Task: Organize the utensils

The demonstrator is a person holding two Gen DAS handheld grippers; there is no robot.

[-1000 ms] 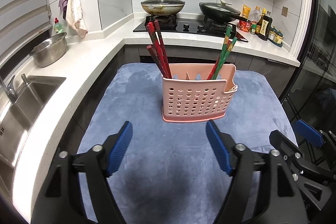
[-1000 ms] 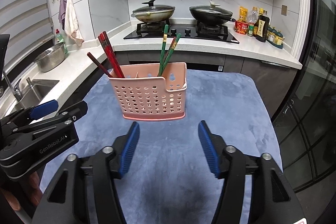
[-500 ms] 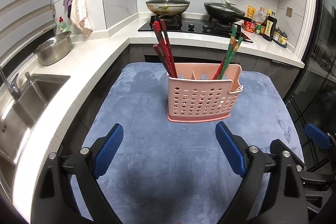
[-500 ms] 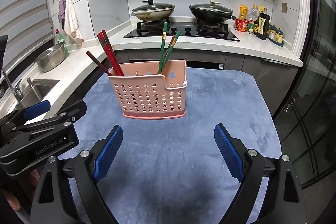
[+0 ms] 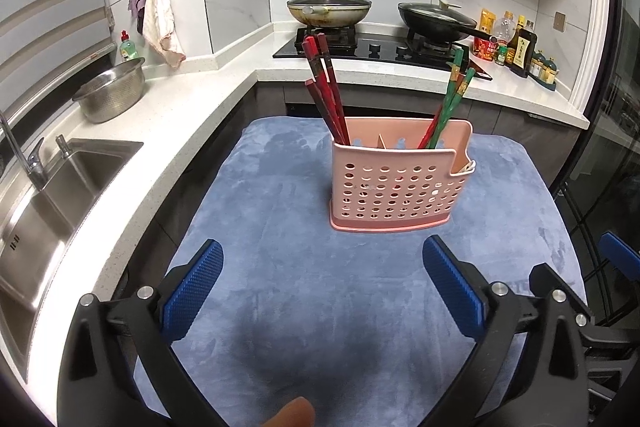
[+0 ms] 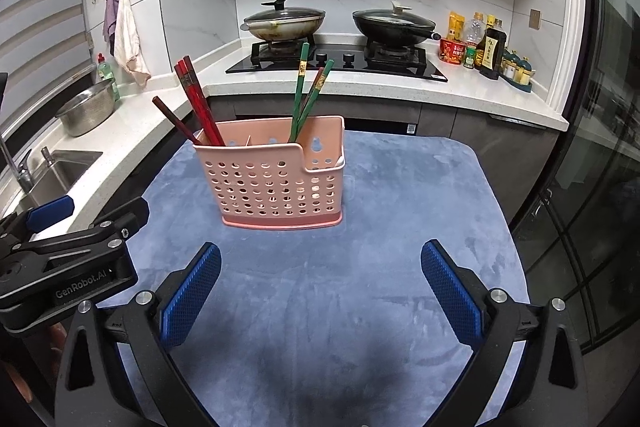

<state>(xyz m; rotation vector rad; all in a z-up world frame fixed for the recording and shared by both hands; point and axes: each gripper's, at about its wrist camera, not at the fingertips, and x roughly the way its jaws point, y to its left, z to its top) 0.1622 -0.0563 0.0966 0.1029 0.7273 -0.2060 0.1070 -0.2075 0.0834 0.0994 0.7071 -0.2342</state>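
Now left gripper (image 5: 322, 269) agape, right gripper (image 6: 320, 269) agape

The utensil holder (image 5: 398, 183) stands upright on the mat (image 5: 280, 267), toward its far half. One chopstick group (image 5: 326, 91) sits in the holder's left compartment and leans left; a second chopstick group (image 5: 450, 103) sits in the right compartment and leans right. The left gripper (image 5: 322, 281) and the right gripper (image 6: 320, 281) hang above the near part of the mat, side by side, well apart from the holder. The counter (image 5: 160, 115) runs along the mat's left and far sides. The sink (image 5: 48, 195) is set into it at left, with the colander (image 5: 112, 91) behind the sink. The stove (image 5: 376, 45) lies behind the holder and carries two lidded pans.
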